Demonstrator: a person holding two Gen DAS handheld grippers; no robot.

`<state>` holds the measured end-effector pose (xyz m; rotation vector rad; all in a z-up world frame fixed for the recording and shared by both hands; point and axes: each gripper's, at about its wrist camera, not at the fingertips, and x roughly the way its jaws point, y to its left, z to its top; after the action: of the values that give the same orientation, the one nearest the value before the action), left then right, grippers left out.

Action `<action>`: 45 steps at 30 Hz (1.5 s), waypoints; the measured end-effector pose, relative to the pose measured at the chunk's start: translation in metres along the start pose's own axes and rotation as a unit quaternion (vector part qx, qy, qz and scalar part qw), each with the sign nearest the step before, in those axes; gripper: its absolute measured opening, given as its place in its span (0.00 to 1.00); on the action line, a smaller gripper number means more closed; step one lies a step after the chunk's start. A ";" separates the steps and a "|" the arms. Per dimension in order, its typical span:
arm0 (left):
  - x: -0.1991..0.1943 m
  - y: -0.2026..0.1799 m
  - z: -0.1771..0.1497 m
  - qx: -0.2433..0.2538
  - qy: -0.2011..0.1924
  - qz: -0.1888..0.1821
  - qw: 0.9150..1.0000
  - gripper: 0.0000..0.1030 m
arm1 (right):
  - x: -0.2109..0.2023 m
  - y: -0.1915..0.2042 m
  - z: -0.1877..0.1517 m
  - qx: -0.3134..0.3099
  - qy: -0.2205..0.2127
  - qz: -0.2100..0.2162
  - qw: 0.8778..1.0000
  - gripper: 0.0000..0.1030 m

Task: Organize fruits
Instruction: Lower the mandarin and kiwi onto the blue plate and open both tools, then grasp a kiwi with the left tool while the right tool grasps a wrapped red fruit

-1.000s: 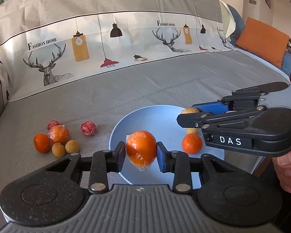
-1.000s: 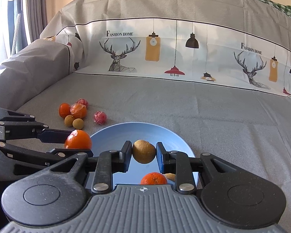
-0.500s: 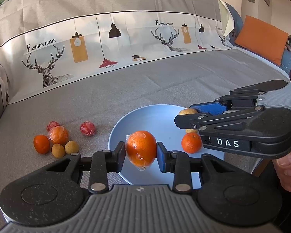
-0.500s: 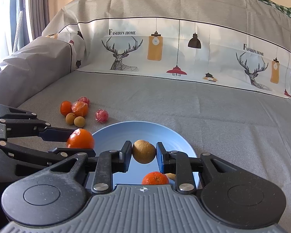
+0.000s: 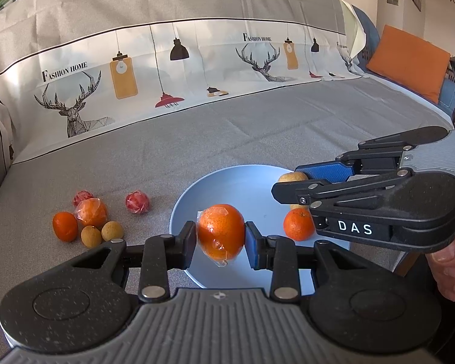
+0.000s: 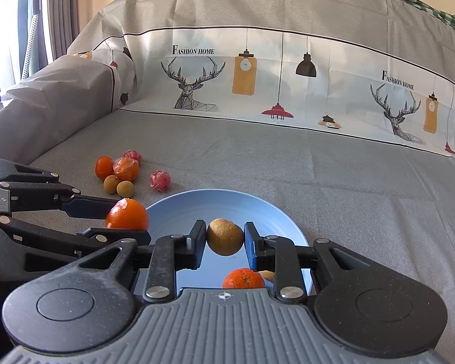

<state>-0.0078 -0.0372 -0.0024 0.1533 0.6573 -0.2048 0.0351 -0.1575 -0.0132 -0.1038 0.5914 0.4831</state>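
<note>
My left gripper [image 5: 220, 239] is shut on a plastic-wrapped orange [image 5: 220, 234] and holds it over the near left rim of the blue plate [image 5: 227, 188]. My right gripper [image 6: 225, 239] is shut on a brown kiwi [image 6: 225, 236] above the plate [image 6: 179, 212]. A small mandarin [image 5: 298, 224] and a pale yellowish fruit lie on the plate under the right gripper; the mandarin also shows in the right wrist view [image 6: 243, 277]. A cluster of loose fruits [image 5: 88, 218] lies on the grey sofa cover left of the plate, with a red wrapped fruit [image 5: 137, 202] nearer the plate.
The sofa backrest with a deer-print cloth [image 5: 166, 69] rises behind. An orange cushion [image 5: 409, 60] sits at the far right. A covered armrest [image 6: 45, 103] stands at the left. The sofa's front edge lies right of the plate.
Both grippers keep their fruits. The right gripper has shifted slightly left over the plate as seen from the left wrist view; the scene is otherwise the same.
</note>
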 end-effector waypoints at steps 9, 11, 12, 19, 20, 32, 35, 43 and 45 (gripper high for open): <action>-0.003 0.000 0.002 -0.004 -0.004 -0.006 1.000 0.40 | 0.000 0.001 -0.001 -0.006 0.003 -0.002 1.000 0.30; -0.002 0.000 0.002 -0.005 -0.003 -0.005 1.000 0.40 | 0.000 0.000 0.000 -0.006 0.002 -0.005 1.000 0.40; -0.002 0.001 0.002 -0.005 -0.002 -0.004 1.000 0.40 | 0.000 0.000 0.000 -0.005 0.002 -0.006 1.000 0.42; -0.002 -0.001 0.001 -0.005 -0.001 -0.001 1.000 0.40 | 0.001 -0.001 0.000 -0.007 0.005 -0.010 1.000 0.47; -0.002 -0.001 0.001 -0.006 -0.001 0.000 1.000 0.40 | 0.001 -0.001 0.000 -0.007 0.006 -0.011 1.000 0.48; -0.002 0.002 0.001 -0.006 -0.001 0.009 1.000 0.40 | 0.002 -0.001 -0.001 -0.009 0.006 -0.013 1.000 0.50; -0.002 0.004 0.002 -0.007 -0.002 0.013 1.000 0.40 | 0.002 -0.001 -0.001 -0.008 0.006 -0.013 1.000 0.50; -0.017 0.013 0.008 -0.013 -0.038 0.047 0.998 0.33 | -0.003 0.000 0.003 -0.002 -0.007 -0.014 1.000 0.50; -0.023 0.024 0.014 -0.025 -0.049 0.055 0.997 0.26 | -0.006 0.000 0.005 0.007 -0.015 -0.014 1.000 0.50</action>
<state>-0.0117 -0.0138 0.0248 0.1308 0.5541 -0.0896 0.0334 -0.1587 -0.0052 -0.0920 0.5641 0.4535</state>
